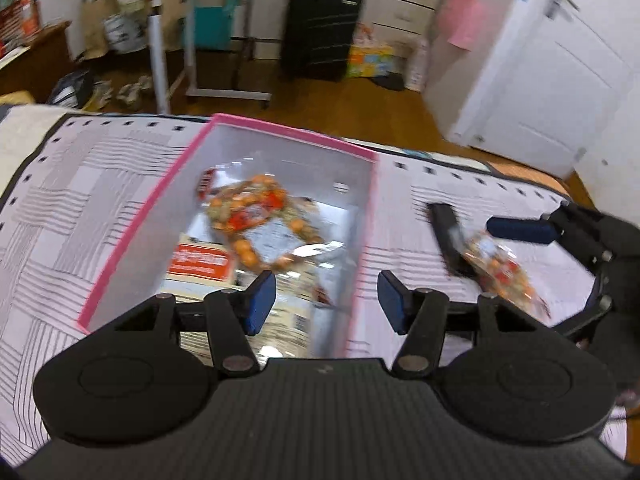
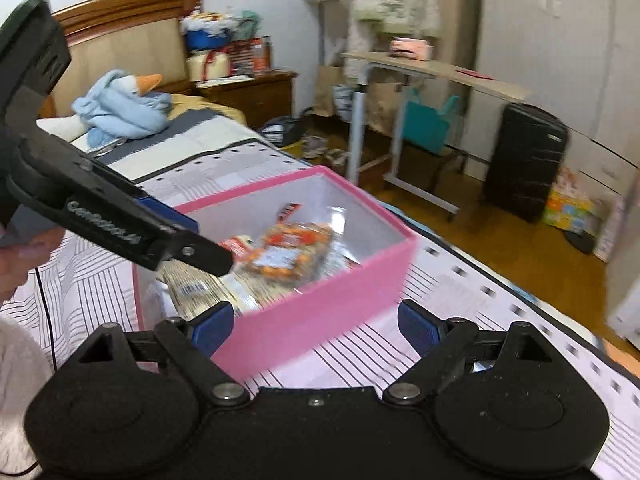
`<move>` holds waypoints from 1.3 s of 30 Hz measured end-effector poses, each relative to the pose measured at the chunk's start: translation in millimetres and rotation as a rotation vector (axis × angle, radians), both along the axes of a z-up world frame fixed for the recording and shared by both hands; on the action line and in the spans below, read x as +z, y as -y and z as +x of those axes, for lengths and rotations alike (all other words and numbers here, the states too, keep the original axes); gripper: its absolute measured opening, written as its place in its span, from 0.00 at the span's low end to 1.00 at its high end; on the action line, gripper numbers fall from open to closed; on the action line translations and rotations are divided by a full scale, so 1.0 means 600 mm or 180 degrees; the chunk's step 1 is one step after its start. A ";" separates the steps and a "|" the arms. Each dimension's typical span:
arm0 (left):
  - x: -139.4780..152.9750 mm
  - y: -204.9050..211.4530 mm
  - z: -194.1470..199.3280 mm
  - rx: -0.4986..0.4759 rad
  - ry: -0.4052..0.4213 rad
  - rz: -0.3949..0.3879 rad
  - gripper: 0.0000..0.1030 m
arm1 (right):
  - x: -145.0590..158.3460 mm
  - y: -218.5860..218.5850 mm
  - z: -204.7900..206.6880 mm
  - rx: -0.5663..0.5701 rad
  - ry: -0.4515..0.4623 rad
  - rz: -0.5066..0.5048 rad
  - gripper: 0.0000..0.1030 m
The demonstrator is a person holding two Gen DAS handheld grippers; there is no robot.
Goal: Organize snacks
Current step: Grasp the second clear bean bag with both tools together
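Note:
A pink box [image 1: 292, 130] [image 2: 320, 304] with white inner walls stands on the striped bedspread. Inside lie an orange snack bag [image 1: 256, 216] [image 2: 288, 256] and flat packets with a red label [image 1: 200, 264]. My left gripper [image 1: 326, 300] [image 2: 192, 236] hovers over the near end of the box, open, with nothing pinched. Another orange snack bag [image 1: 500, 272] lies on the bedspread right of the box. My right gripper [image 1: 466, 224] [image 2: 316, 324] is over it with its jaws wide; the right wrist view shows only the box wall and bedspread between its fingers.
The bedspread [image 1: 80, 200] runs to the bed's far edge, with wooden floor beyond. A wheeled side table [image 1: 208, 40], a black suitcase [image 1: 320, 28] and a white door [image 1: 560, 80] stand behind. A blue blanket with a goose toy [image 2: 120, 108] lies near the headboard.

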State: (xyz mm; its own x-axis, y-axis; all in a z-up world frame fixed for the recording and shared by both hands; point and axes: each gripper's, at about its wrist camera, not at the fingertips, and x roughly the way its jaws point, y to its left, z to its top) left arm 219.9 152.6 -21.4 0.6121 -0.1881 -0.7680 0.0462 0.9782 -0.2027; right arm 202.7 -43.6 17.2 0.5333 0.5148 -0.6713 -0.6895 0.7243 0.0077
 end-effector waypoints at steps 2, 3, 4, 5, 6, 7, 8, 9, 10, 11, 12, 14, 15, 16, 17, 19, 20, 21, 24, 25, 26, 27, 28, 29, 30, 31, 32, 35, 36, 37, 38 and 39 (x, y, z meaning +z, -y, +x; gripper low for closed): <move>0.012 0.021 -0.009 -0.0179 0.0005 -0.0028 0.54 | 0.015 0.031 -0.009 -0.0106 -0.0038 -0.0032 0.88; 0.019 0.033 -0.011 -0.0277 0.0007 -0.0021 0.54 | 0.020 0.043 -0.012 -0.0142 -0.0052 -0.0051 0.88; 0.024 0.044 -0.011 -0.0362 0.0012 -0.0010 0.54 | 0.027 0.061 -0.018 -0.0199 -0.0043 -0.0073 0.88; 0.027 0.054 -0.010 -0.0424 0.0013 -0.0002 0.54 | 0.030 0.075 -0.021 -0.0259 -0.0031 -0.0085 0.88; 0.029 0.066 -0.007 -0.0484 0.0000 0.0001 0.54 | 0.031 0.089 -0.024 -0.0311 -0.0030 -0.0085 0.88; 0.028 0.076 -0.003 -0.0518 -0.0023 -0.0013 0.54 | 0.031 0.106 -0.026 -0.0363 -0.0038 -0.0081 0.88; 0.026 0.089 0.003 -0.0554 -0.0051 -0.0025 0.54 | 0.027 0.117 -0.025 -0.0403 -0.0046 -0.0081 0.88; 0.024 0.104 0.008 -0.0596 -0.0076 -0.0023 0.54 | 0.022 0.127 -0.023 -0.0447 -0.0050 -0.0080 0.88; 0.021 0.120 0.012 -0.0633 -0.0089 -0.0007 0.54 | 0.015 0.141 -0.021 -0.0502 -0.0057 -0.0072 0.89; 0.018 0.137 0.017 -0.0682 -0.0097 0.0015 0.54 | 0.005 0.155 -0.017 -0.0551 -0.0086 -0.0060 0.89; 0.013 0.156 0.023 -0.0737 -0.0111 0.0030 0.54 | -0.005 0.165 -0.012 -0.0577 -0.0126 -0.0052 0.89; 0.003 0.185 0.035 -0.0832 -0.0140 0.0005 0.54 | -0.030 0.187 0.000 -0.0638 -0.0215 -0.0014 0.89; -0.005 0.201 0.043 -0.0864 -0.0179 -0.0028 0.54 | -0.043 0.196 0.006 -0.0636 -0.0276 -0.0010 0.89; -0.012 0.212 0.049 -0.0878 -0.0198 -0.0048 0.54 | -0.056 0.203 0.013 -0.0634 -0.0324 -0.0023 0.89; -0.021 0.226 0.055 -0.0893 -0.0204 -0.0068 0.54 | -0.070 0.209 0.019 -0.0639 -0.0342 -0.0038 0.89; -0.042 0.247 0.070 -0.0872 -0.0250 -0.0115 0.52 | -0.094 0.219 0.027 -0.0650 -0.0355 -0.0080 0.89; -0.055 0.257 0.078 -0.0857 -0.0287 -0.0161 0.52 | -0.107 0.226 0.031 -0.0647 -0.0381 -0.0106 0.89; -0.070 0.266 0.086 -0.0849 -0.0327 -0.0242 0.52 | -0.119 0.230 0.034 -0.0636 -0.0404 -0.0142 0.89; -0.112 0.288 0.103 -0.0825 -0.0441 -0.0390 0.50 | -0.153 0.238 0.039 -0.0601 -0.0390 -0.0290 0.89; -0.125 0.296 0.107 -0.0811 -0.0472 -0.0397 0.50 | -0.163 0.239 0.042 -0.0591 -0.0384 -0.0339 0.89; -0.135 0.304 0.110 -0.0821 -0.0481 -0.0357 0.50 | -0.172 0.240 0.045 -0.0574 -0.0382 -0.0392 0.89; -0.143 0.313 0.112 -0.0853 -0.0473 -0.0308 0.50 | -0.180 0.240 0.049 -0.0573 -0.0387 -0.0427 0.89; -0.151 0.321 0.116 -0.0875 -0.0459 -0.0284 0.50 | -0.186 0.240 0.053 -0.0579 -0.0388 -0.0460 0.89; -0.155 0.326 0.120 -0.0880 -0.0452 -0.0290 0.50 | -0.190 0.240 0.057 -0.0580 -0.0377 -0.0485 0.90; -0.162 0.331 0.126 -0.0885 -0.0455 -0.0329 0.50 | -0.195 0.240 0.062 -0.0577 -0.0368 -0.0500 0.90; -0.169 0.335 0.133 -0.0878 -0.0459 -0.0407 0.50 | -0.200 0.241 0.068 -0.0566 -0.0375 -0.0513 0.90; -0.175 0.337 0.137 -0.0865 -0.0468 -0.0474 0.50 | -0.206 0.241 0.075 -0.0548 -0.0403 -0.0521 0.90; -0.201 0.347 0.154 -0.0810 -0.0582 -0.0715 0.50 | -0.226 0.244 0.097 -0.0512 -0.0623 -0.0492 0.93; -0.211 0.350 0.158 -0.0780 -0.0649 -0.0771 0.49 | -0.232 0.244 0.102 -0.0550 -0.0607 -0.0524 0.93; -0.219 0.353 0.159 -0.0777 -0.0679 -0.0796 0.49 | -0.239 0.246 0.107 -0.0550 -0.0615 -0.0554 0.95; -0.226 0.356 0.159 -0.0783 -0.0686 -0.0796 0.47 | -0.245 0.249 0.112 -0.0546 -0.0665 -0.0531 0.96; -0.232 0.359 0.158 -0.0781 -0.0699 -0.0769 0.46 | -0.251 0.252 0.116 -0.0559 -0.0721 -0.0496 0.97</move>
